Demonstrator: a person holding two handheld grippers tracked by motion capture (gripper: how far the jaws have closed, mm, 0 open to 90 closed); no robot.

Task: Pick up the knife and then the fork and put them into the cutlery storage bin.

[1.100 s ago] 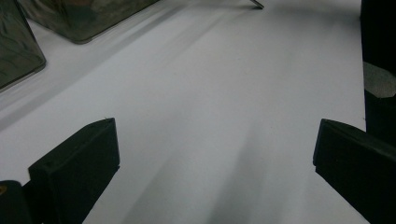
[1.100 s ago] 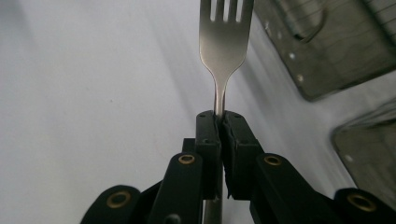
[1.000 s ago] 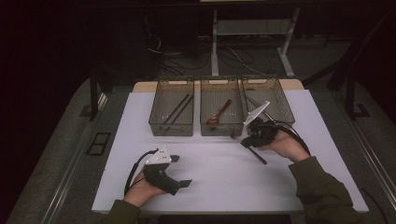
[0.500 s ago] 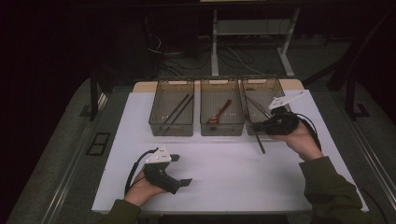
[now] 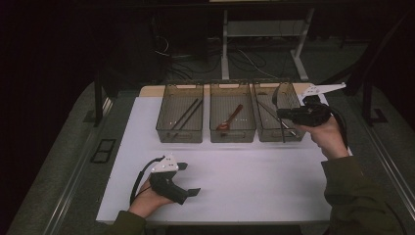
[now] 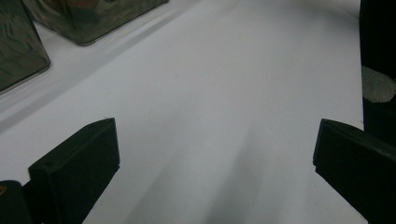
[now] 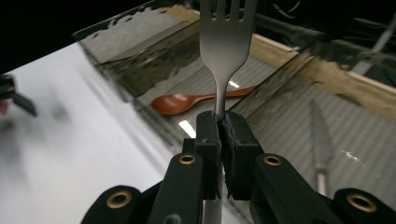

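Observation:
A metal fork [image 7: 225, 42] is pinched at its neck by my right gripper [image 7: 223, 135], tines pointing away from the camera. In the high view the right gripper [image 5: 284, 114] hovers over the right mesh bin [image 5: 293, 98], and the fork [image 5: 283, 131] shows as a thin dark line under it. Below the fork, a brown spoon [image 7: 187, 102] lies in the middle bin [image 5: 233, 134] and a knife [image 7: 320, 135] in the right bin. My left gripper [image 5: 190, 178] rests on the white table [image 5: 254, 181] at the front left, jaws wide apart with nothing between them [image 6: 215, 154].
The left mesh bin [image 5: 180, 134] holds two dark sticks [image 5: 185, 113]. All three bins stand in a row along the table's back edge. Cables and a desk frame [image 5: 225, 44] lie on the floor beyond the table.
My right gripper has carried the fork from just in front of the bins to the right and back, over the right bin. The left gripper has stayed put.

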